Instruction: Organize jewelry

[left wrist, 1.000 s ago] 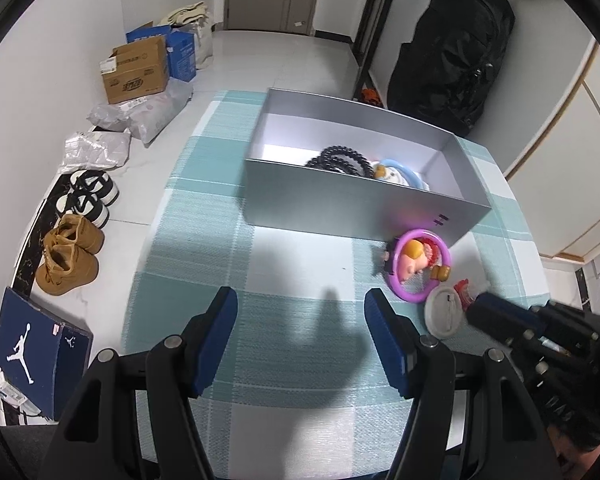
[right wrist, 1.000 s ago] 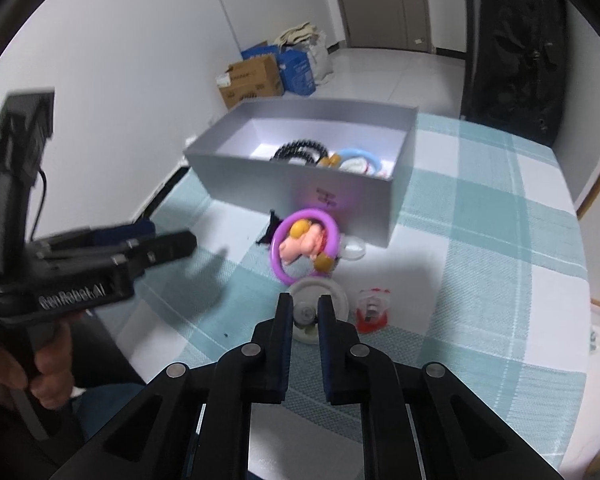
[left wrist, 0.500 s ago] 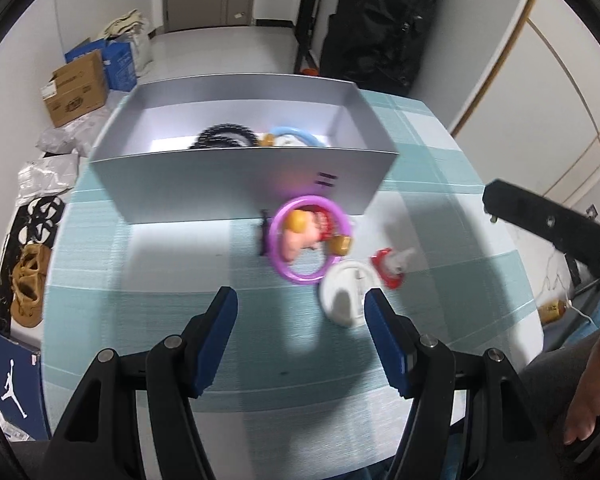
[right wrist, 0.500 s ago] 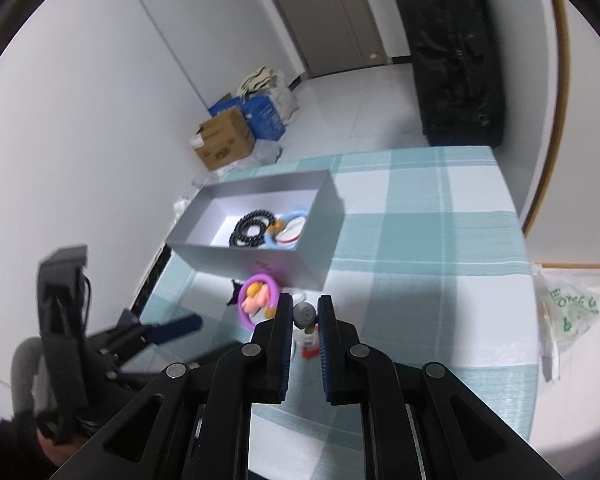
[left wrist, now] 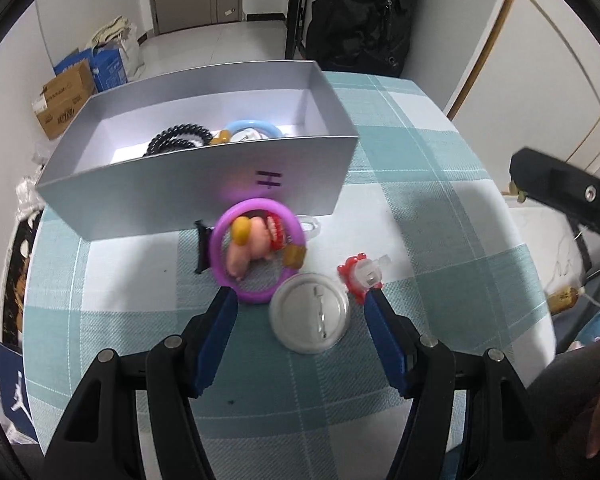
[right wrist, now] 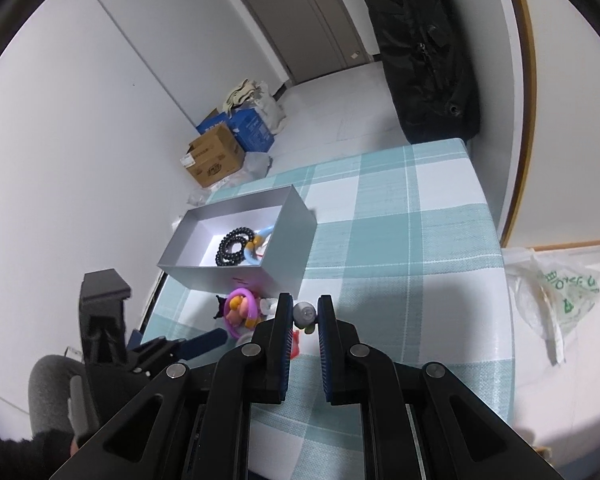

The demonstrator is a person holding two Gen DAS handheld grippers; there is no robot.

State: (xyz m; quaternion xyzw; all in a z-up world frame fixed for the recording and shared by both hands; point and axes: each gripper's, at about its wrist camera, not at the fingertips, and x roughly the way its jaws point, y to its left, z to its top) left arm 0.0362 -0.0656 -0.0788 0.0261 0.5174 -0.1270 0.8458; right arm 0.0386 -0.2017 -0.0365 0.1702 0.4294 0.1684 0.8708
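A grey open box (left wrist: 204, 184) on the checked tablecloth holds a black bead bracelet (left wrist: 178, 140) and a blue ring (left wrist: 252, 126); it also shows in the right wrist view (right wrist: 292, 236). In front of it lie a purple ring with a pink charm (left wrist: 256, 256), a white round badge (left wrist: 310, 318) and a small red piece (left wrist: 360, 276). My left gripper (left wrist: 300, 312) is open, its fingers either side of the badge, just above the table. My right gripper (right wrist: 303, 314) is high above the table, jaws narrowly apart and empty; the badge (right wrist: 305, 313) shows far below between them.
The right gripper's body (left wrist: 568, 196) hangs at the right of the left wrist view. A black bag (right wrist: 428, 48) leans by the wall beyond the table. Cardboard boxes (right wrist: 216, 156) sit on the floor. A plastic bag (right wrist: 556, 292) lies right of the table.
My left gripper has swung right and come in low over the badge. My right gripper has lifted high and away, and its jaws have parted slightly.
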